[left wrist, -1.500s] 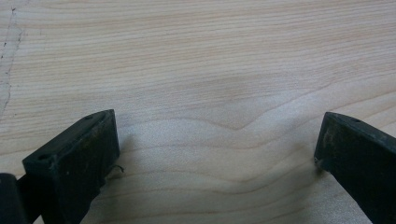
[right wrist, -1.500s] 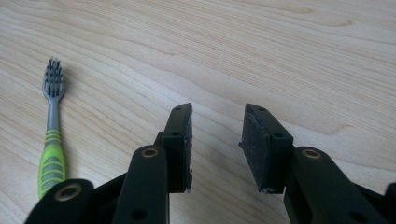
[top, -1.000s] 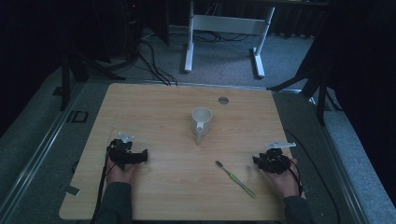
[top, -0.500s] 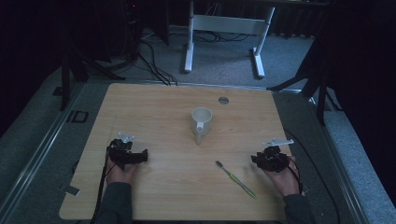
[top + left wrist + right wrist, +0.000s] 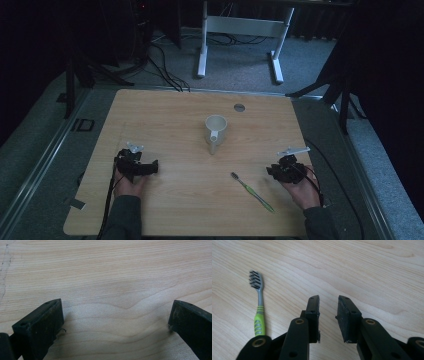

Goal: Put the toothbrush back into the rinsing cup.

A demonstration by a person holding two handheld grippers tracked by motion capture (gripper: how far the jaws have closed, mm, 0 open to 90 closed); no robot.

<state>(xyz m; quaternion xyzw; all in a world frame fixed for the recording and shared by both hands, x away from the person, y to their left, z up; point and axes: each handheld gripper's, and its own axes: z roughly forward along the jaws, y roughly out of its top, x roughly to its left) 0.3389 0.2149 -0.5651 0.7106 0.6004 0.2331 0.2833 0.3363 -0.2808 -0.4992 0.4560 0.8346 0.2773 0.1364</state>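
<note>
my right claw (image 5: 328, 315), jaws just narrowed to a slim gap and grasping nothing, sits beside the green toothbrush (image 5: 258, 307) lying on the tabletop (image 5: 170, 115); my left claw (image 5: 116, 322) is released. judged step: approach; next, straddle the handle.

A green-and-grey toothbrush (image 5: 252, 190) lies flat on the wooden table (image 5: 170, 115) — bristles up — untouched.

The right gripper (image 5: 328, 302), beside the green-handled toothbrush (image 5: 258, 307) on the pale wooden table (image 5: 362, 270), has just been closing its black jaws, nothing between them.
</note>
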